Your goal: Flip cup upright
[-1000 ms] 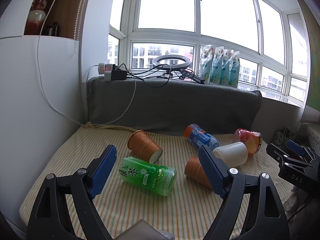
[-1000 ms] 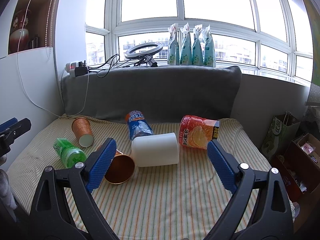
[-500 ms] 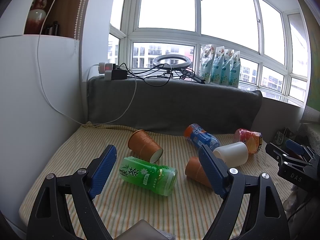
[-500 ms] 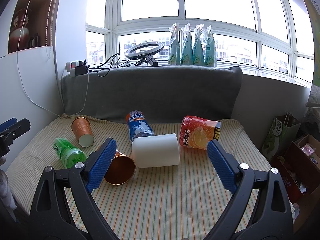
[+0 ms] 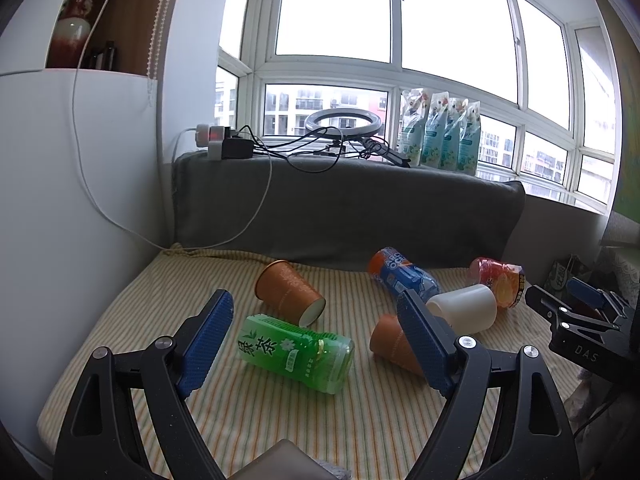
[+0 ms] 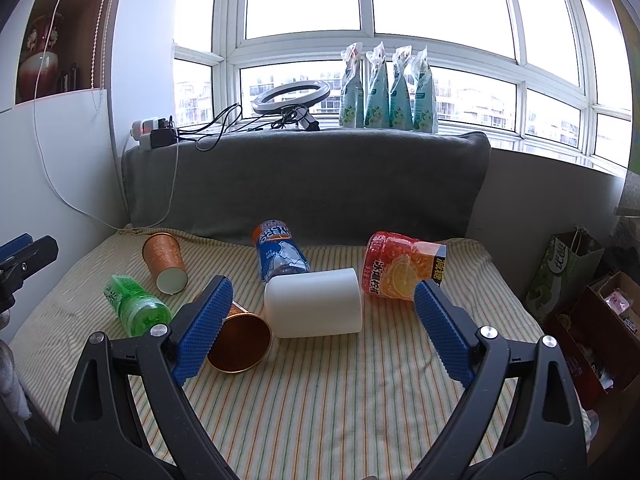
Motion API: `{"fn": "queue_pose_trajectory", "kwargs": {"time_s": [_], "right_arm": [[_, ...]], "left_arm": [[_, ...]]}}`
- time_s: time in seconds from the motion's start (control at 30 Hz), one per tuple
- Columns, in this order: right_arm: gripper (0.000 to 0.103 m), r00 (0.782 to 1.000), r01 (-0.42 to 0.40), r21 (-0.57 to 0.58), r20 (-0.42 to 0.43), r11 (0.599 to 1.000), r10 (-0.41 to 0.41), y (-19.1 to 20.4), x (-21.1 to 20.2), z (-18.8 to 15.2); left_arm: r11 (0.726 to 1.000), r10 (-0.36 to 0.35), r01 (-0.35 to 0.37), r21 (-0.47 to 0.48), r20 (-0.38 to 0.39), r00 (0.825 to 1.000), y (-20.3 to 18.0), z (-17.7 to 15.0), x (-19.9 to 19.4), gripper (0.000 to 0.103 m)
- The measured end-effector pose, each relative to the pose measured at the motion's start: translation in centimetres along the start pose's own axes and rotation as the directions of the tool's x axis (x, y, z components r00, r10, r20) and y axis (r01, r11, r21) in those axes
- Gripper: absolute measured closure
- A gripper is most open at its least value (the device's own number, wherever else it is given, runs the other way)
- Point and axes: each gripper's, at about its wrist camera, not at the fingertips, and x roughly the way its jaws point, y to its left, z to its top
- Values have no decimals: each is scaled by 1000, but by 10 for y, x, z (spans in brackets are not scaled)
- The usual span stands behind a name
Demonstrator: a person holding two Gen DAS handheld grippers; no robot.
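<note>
Several cups lie on their sides on the striped cloth (image 6: 340,400). A white cup (image 6: 314,307) lies in the middle; it also shows in the left wrist view (image 5: 464,311). An orange cup (image 6: 239,342) lies by my right gripper's left finger, mouth toward me; in the left wrist view (image 5: 390,343) it is partly behind a finger. Another orange cup (image 5: 289,296) lies farther left, also seen in the right wrist view (image 6: 165,261). My left gripper (image 5: 316,338) is open and empty above a green bottle (image 5: 296,353). My right gripper (image 6: 322,330) is open and empty before the white cup.
A blue-labelled bottle (image 6: 280,254) and a red-orange jar (image 6: 402,270) lie on their sides at the back. A grey cushion (image 6: 308,184) backs the surface, with a ring light (image 6: 291,96) and pouches (image 6: 386,90) on the sill. Bags and boxes (image 6: 568,276) stand at the right.
</note>
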Motion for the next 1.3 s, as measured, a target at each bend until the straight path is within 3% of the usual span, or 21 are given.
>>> {"fn": "queue_pose_trajectory", "kwargs": {"time_s": [0.47,0.73,0.9,1.03,1.3], "right_arm": [[9,1000,-11,-25,-26,1000,11,3,25,2],[9,993,-81,-84,-96,993,73,8,49,13],[9,973,-170,-109,-173,979,150,8,78,30],[9,952,-221,-133,-244,966,184,10,107,42],[9,876,-294,-89,-423,952,231,18,177,57]], "left_arm": [[1000,3,-3,-3,-21,1000,3,-1,7,19],[1000,-3,0,-30,-82,997,11,-11,14,19],[994,-39,22,-104,-166,985,25,-20,23,19],[995,-24,5,-101,-191,981,29,-26,24,19],[992,-12,-18,-126,-228,974,44,-37,26,19]]}}
